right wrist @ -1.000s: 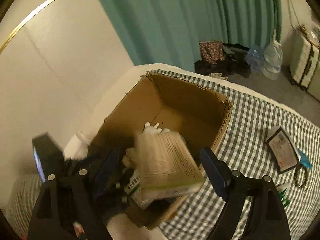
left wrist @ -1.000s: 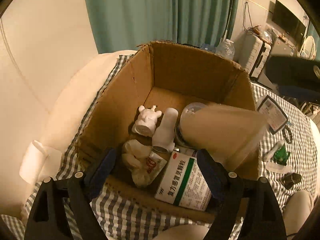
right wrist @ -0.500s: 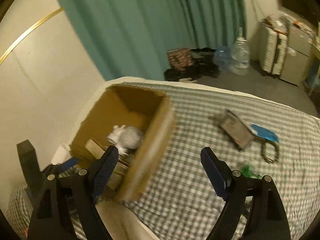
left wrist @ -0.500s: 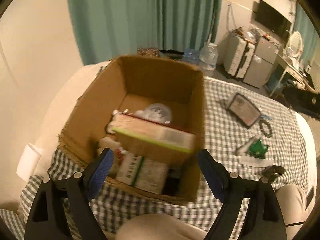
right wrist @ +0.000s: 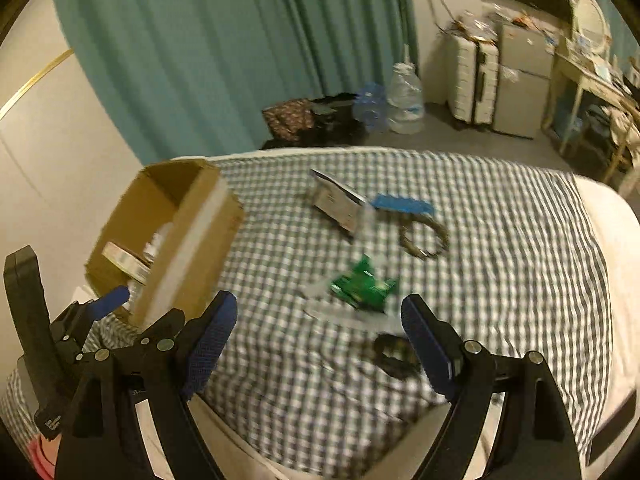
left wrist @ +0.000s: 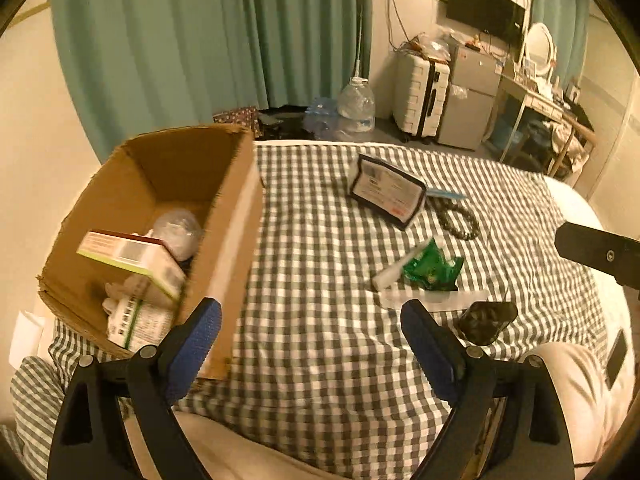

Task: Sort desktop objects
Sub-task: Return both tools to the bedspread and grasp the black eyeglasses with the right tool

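Note:
An open cardboard box point(left wrist: 236, 216) point(right wrist: 192, 236) stands at the left on the checked cloth. Inside lie a green-edged carton point(left wrist: 128, 254), a green-striped medicine box point(left wrist: 136, 322) and white items. On the cloth to the right lie a black-framed card point(left wrist: 386, 190) point(right wrist: 336, 202), a bead bracelet point(left wrist: 460, 220) point(right wrist: 424, 236), a green packet point(left wrist: 432, 270) point(right wrist: 362, 286), a white tube point(left wrist: 394, 272) and a small dark object point(left wrist: 486, 320) point(right wrist: 394, 354). My left gripper point(left wrist: 310, 342) is open and empty, above the cloth beside the box. My right gripper point(right wrist: 318, 338) is open and empty, above the cloth near the green packet.
A blue strip point(right wrist: 402, 204) lies by the card. Beyond the bed stand teal curtains point(left wrist: 208, 36), water bottles point(left wrist: 356, 100), a white suitcase point(left wrist: 420, 76) and a desk point(left wrist: 536, 100). The bed edge and a person's leg point(left wrist: 560, 392) are at the front right.
The carton held by my right gripper was let go and now lies in the box. Both grippers have swung right, away from the box toward the loose items on the cloth.

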### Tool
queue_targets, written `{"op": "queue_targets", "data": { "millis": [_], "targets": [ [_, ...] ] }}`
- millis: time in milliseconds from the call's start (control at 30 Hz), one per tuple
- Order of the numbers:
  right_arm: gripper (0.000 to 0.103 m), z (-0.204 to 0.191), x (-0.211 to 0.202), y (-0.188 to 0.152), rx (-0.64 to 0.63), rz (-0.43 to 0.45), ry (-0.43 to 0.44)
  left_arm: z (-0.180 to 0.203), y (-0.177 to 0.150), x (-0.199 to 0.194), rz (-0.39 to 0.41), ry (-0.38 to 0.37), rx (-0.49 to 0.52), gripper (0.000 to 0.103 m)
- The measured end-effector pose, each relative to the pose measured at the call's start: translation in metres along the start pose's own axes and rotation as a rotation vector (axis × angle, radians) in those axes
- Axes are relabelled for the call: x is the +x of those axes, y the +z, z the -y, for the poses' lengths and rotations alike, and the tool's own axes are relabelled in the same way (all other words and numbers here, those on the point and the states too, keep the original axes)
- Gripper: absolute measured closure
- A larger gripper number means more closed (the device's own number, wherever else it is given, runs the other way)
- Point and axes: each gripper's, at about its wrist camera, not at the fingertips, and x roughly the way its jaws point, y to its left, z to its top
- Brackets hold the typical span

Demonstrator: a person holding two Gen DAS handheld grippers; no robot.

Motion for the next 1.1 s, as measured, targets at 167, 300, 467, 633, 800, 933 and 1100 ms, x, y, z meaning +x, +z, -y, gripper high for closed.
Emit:
{"op": "queue_targets", "data": {
  "millis": [167,300,467,633,800,933,1100],
  "targets": [
    [0.018,0.039,0.014,-0.020,0.048,-0.052,-0.036,0.024,-0.012,0.021,-0.053,-0.037,0.017,0.009],
    [0.018,0.059,0.042,-0.038,0.075,-0.130,-0.047,0.042,-0.022,0.044,-0.098,-0.024,0.051,0.009],
    [0.018,0.070,0.077,-0.052,0.093,-0.211,-0.052,0.050,-0.032,0.072,-0.136,-0.019,0.078,0.009],
    [0.018,0.073,0.105,-0.058,0.091,-0.278,-0.055,0.054,-0.036,0.100,-0.184,-0.017,0.081,0.009],
    [0.018,0.073,0.128,-0.058,0.074,-0.317,-0.101,0.058,-0.037,0.118,-0.214,-0.028,0.085,0.009],
    [0.018,0.070,0.148,-0.057,0.046,-0.344,-0.124,0.059,-0.038,0.132,-0.233,-0.031,0.086,0.009],
    [0.026,0.075,0.163,-0.057,0.040,-0.366,-0.140,0.056,-0.039,0.146,-0.261,-0.029,0.074,0.009]
  ]
}}
